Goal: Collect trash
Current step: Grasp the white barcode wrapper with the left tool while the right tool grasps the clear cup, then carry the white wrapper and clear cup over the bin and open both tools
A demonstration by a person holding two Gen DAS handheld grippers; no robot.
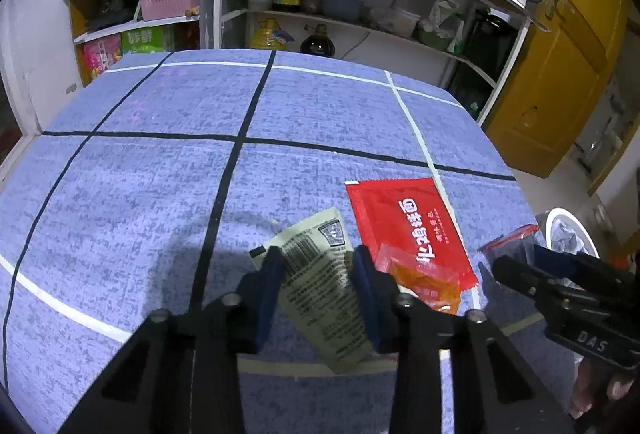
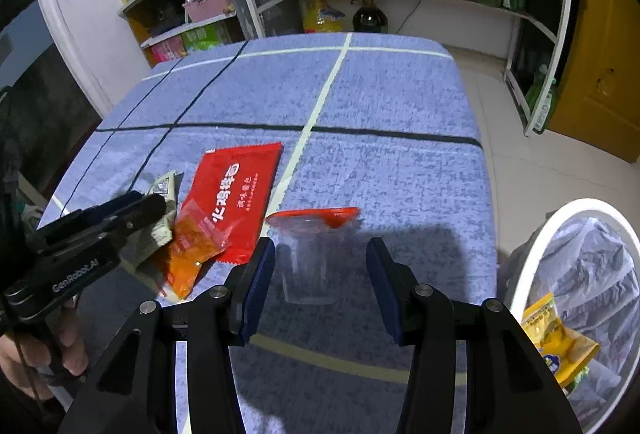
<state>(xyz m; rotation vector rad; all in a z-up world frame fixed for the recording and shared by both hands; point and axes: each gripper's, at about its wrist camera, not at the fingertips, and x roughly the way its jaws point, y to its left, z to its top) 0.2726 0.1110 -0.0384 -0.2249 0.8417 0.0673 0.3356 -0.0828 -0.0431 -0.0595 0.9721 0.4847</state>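
1. A blue checked tablecloth (image 1: 320,106) is spread before kitchen shelves.
2. A pale green printed sachet (image 1: 320,290) is clamped by the left gripper (image 1: 318,258).
3. A clear plastic cup (image 2: 310,258) is straddled by the right gripper (image 2: 322,254), its jaws apart; closing is probably needed next, then transfer to the white-rimmed lined bin (image 2: 592,258).

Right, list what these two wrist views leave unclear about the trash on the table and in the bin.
- Pale green sachet, left wrist view: lower end runs behind the left gripper fingers; pad contact unclear.
- Orange sachet, left wrist view: partly behind a finger.
- Clear plastic cup, right wrist view: transparent, contents unreadable.
- Bin, right wrist view: cut off by the edge; only a yellow packet shows.
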